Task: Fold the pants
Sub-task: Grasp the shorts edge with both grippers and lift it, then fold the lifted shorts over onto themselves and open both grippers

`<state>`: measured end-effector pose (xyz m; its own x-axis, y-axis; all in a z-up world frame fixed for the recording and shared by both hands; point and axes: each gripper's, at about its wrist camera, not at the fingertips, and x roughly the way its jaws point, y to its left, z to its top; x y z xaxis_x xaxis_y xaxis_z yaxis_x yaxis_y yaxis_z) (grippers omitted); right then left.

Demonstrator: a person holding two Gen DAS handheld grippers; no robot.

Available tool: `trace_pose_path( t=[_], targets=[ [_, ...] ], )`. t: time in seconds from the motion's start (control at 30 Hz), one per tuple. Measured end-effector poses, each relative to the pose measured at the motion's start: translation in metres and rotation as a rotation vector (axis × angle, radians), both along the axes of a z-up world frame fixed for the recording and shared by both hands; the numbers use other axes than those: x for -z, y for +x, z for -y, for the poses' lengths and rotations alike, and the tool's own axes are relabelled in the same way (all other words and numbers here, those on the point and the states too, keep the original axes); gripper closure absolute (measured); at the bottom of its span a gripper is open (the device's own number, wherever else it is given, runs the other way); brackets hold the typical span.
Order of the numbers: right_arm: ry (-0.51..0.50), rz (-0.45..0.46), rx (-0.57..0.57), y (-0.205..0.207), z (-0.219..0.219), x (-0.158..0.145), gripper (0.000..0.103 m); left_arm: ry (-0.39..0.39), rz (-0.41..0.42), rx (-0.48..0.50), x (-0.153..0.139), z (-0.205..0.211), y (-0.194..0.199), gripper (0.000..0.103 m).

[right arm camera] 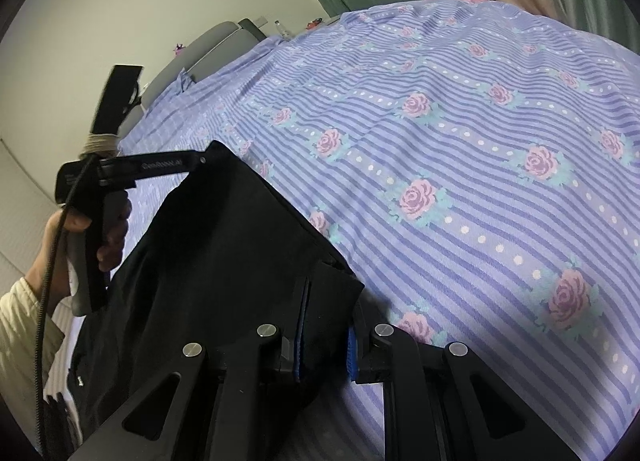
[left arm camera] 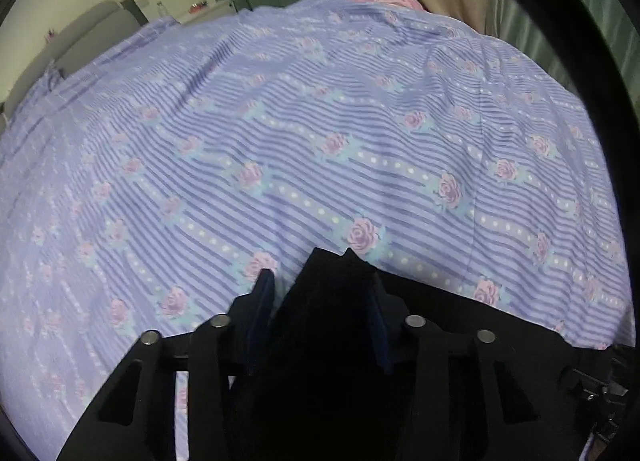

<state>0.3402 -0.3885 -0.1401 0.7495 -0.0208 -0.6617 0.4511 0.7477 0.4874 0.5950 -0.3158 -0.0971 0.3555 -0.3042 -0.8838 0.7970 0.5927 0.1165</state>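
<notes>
The bedspread (right arm camera: 480,133) fills both views; we hold the black pants (right arm camera: 224,241) above its lower left edge. The right claw (right arm camera: 324,345) pinches a corner; the left claw (left arm camera: 320,301) has cloth between narrow jaws, though we cannot tell if they press. We should keep both corners level. The cable (right arm camera: 52,261) dangles near.

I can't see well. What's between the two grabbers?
The black pants, stretched from the left gripper to the right gripper, over the sheet. Right wrist view.
</notes>
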Motion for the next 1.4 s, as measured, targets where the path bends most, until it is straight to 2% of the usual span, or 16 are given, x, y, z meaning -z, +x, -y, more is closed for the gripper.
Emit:
trace_pose_path(
  t=[0.13,0.2,0.3,0.43,0.6,0.73,0.9,1.0,1.2,1.3,1.4],
  targets=[
    [-0.012,-0.003,-0.002,0.002,-0.001,0.0,0.086,-0.008,-0.054,-0.011,0.014,0.001,0.008,0.07],
    [-0.024,0.0,-0.002,0.004,-0.002,-0.001,0.09,-0.027,-0.068,-0.029,0.017,-0.001,0.009,0.081],
    [-0.029,-0.002,0.001,0.003,-0.001,-0.003,0.093,-0.058,-0.057,-0.052,0.007,-0.005,0.008,0.088],
    [-0.071,0.015,0.007,-0.001,-0.006,-0.026,0.093,-0.143,-0.047,-0.034,-0.029,-0.012,0.001,0.09],
    [-0.195,0.085,-0.017,-0.014,-0.03,-0.082,0.093,-0.243,0.022,0.007,-0.087,-0.04,-0.019,0.091],
    [-0.306,0.136,-0.063,-0.022,-0.066,-0.128,0.093,-0.334,0.078,0.024,-0.133,-0.082,-0.039,0.091],
    [-0.424,0.181,-0.146,-0.027,-0.123,-0.175,0.093,-0.447,0.129,0.056,-0.175,-0.141,-0.059,0.091],
    [-0.476,0.182,-0.207,-0.025,-0.162,-0.191,0.093,-0.456,0.177,0.039,-0.19,-0.182,-0.062,0.091],
    [-0.515,0.208,-0.4,-0.015,-0.25,-0.204,0.093,-0.485,0.23,-0.017,-0.204,-0.27,-0.069,0.091],
    [-0.516,0.197,-0.503,-0.01,-0.296,-0.198,0.093,-0.495,0.232,-0.068,-0.197,-0.319,-0.072,0.091],
    [-0.506,0.178,-0.598,-0.007,-0.332,-0.186,0.093,-0.536,0.2,-0.12,-0.18,-0.362,-0.08,0.091]
  ],
)
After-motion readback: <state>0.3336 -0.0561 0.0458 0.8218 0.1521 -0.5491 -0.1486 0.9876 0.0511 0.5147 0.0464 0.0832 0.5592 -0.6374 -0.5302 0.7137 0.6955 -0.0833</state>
